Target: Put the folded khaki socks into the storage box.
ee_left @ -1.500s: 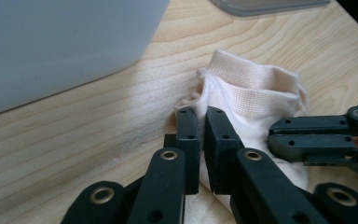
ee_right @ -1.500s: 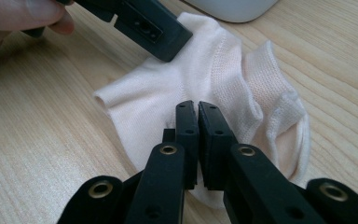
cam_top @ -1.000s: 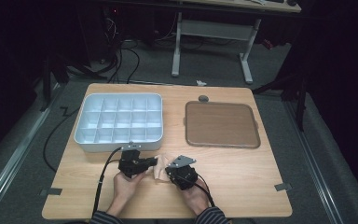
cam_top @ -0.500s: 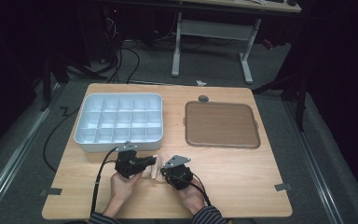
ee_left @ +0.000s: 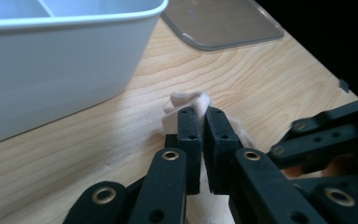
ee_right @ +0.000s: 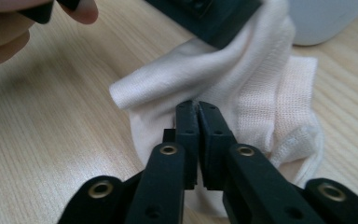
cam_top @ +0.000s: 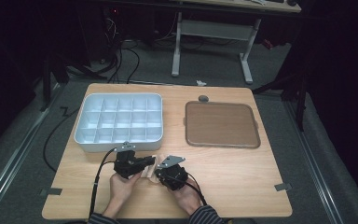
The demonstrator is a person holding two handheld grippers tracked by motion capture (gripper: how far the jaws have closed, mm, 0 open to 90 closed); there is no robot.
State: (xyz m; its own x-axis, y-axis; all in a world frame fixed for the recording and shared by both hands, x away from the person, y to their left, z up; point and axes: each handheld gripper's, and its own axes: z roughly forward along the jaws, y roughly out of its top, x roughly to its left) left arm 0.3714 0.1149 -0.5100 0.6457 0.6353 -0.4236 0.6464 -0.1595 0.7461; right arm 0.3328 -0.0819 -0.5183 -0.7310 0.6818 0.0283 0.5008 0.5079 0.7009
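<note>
Evidently the sock [ee_right: 242,88], a pale bunched piece of knit, lies on the table [cam_top: 242,177] just in front of the tray's [cam_top: 119,122] near wall. Both grippers pinch it from opposite ends, probably to stretch or fold it. The left gripper [ee_left: 200,123] has its jaws pressed together on a fold of fabric. The right gripper [ee_right: 198,116] is likewise clamped on the cloth. Right of the tray sits a brown lid [cam_top: 221,124], well apart from the sock.
</note>
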